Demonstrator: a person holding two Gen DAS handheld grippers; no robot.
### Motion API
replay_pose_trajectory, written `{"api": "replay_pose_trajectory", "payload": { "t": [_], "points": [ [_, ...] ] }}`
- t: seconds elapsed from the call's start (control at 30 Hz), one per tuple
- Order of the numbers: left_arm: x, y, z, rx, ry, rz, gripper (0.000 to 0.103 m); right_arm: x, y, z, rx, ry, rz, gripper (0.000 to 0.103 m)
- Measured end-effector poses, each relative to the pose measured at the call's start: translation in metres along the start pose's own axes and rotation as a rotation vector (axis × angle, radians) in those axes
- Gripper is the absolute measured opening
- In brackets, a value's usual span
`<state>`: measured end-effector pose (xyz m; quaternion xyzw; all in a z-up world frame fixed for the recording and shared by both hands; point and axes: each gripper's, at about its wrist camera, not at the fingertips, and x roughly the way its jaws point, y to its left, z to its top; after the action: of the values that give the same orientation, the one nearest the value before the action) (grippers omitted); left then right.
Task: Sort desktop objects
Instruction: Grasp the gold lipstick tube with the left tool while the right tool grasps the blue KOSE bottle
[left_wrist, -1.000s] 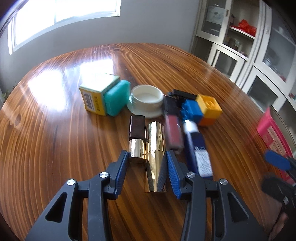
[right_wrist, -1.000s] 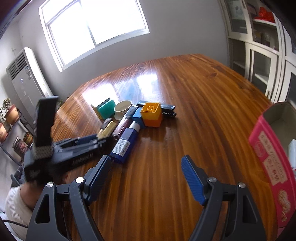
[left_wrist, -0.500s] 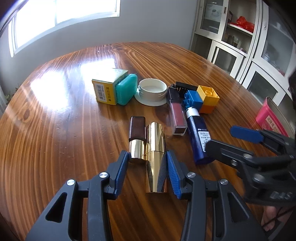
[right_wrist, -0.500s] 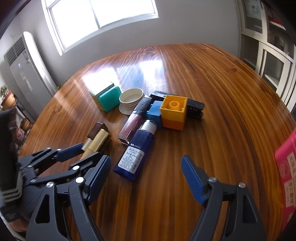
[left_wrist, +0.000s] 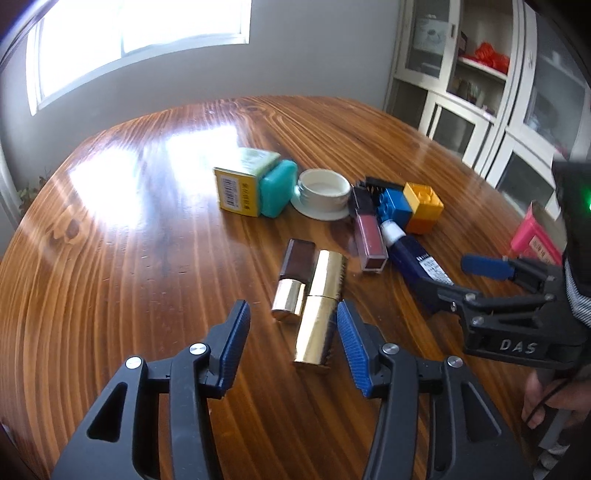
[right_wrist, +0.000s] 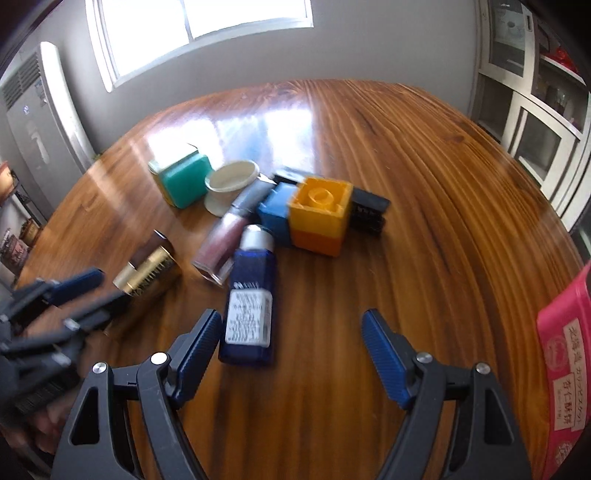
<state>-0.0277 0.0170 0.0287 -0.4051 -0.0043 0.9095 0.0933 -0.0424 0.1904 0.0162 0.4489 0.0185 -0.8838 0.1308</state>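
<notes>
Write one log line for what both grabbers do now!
left gripper: just opened, off gold tube | right gripper: open, near blue bottle | table

You see a glossy varnished wood table (left_wrist: 155, 258) throwing back window glare. The gold lipstick tube (left_wrist: 319, 306) is mirror-bright metal; the brown-capped lipstick (left_wrist: 293, 275) has a polished gold base. The navy bottle (right_wrist: 253, 291) looks like smooth plastic with a paper label. The toy bricks (right_wrist: 319, 218) are matt plastic. Ribbed blue pads (left_wrist: 349, 347) line your matt black left gripper (left_wrist: 291, 345).

Metal tube (left_wrist: 320, 310) lies between left jaws; capped tube (left_wrist: 294, 278) alongside. Bottle (right_wrist: 251, 295) ahead of right jaws, blocks (right_wrist: 314, 218) beyond.
</notes>
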Motion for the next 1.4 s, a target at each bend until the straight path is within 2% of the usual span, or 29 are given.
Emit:
{"api": "replay_pose_trajectory", "payload": {
  "t": [0.07, 0.17, 0.3, 0.4, 0.43, 0.57, 0.73, 0.97, 1.27, 1.3, 1.33, 1.37, 1.4],
  "points": [
    [-0.005, 0.003, 0.001, -0.012, -0.022, -0.014, 0.055, -0.004, 0.000, -0.004, -0.006, -0.003, -0.026, 0.082],
    [-0.006, 0.001, 0.001, 0.005, -0.031, -0.009, 0.055, -0.008, -0.001, -0.001, -0.001, -0.017, 0.013, 0.082],
    [-0.002, -0.002, 0.000, 0.028, -0.012, -0.004, 0.055, -0.008, 0.012, 0.008, -0.052, -0.047, 0.008, 0.079],
    [0.001, -0.003, -0.005, 0.024, 0.011, -0.009, 0.055, 0.003, 0.019, 0.013, -0.084, -0.030, 0.023, 0.048],
    [0.001, -0.003, -0.006, 0.026, 0.013, -0.012, 0.055, 0.007, 0.020, 0.012, -0.085, -0.014, 0.030, 0.034],
    [0.003, -0.007, -0.005, 0.039, 0.021, -0.024, 0.055, 0.003, 0.017, 0.003, -0.106, -0.033, 0.009, 0.032],
    [0.012, -0.017, -0.007, 0.045, 0.060, -0.041, 0.055, -0.009, -0.001, -0.011, -0.081, -0.043, -0.012, 0.032],
    [0.019, -0.033, 0.000, 0.047, 0.064, -0.045, 0.055, -0.028, -0.023, -0.028, -0.035, -0.047, -0.014, 0.032],
    [0.034, -0.045, 0.011, 0.039, 0.047, 0.016, 0.055, -0.033, -0.034, -0.033, 0.014, -0.057, 0.010, 0.032],
    [0.034, -0.045, 0.011, 0.037, 0.047, 0.016, 0.052, -0.034, -0.036, -0.033, 0.018, -0.057, 0.015, 0.032],
    [0.033, -0.046, 0.011, 0.039, 0.046, 0.021, 0.045, -0.035, -0.036, -0.035, 0.020, -0.058, 0.019, 0.032],
    [0.032, -0.045, 0.010, 0.041, 0.043, 0.030, 0.025, -0.035, -0.037, -0.036, 0.023, -0.059, 0.022, 0.032],
    [0.030, -0.043, 0.008, 0.034, 0.045, 0.012, 0.025, -0.036, -0.039, -0.036, 0.026, -0.060, 0.023, 0.032]
  ]
}}
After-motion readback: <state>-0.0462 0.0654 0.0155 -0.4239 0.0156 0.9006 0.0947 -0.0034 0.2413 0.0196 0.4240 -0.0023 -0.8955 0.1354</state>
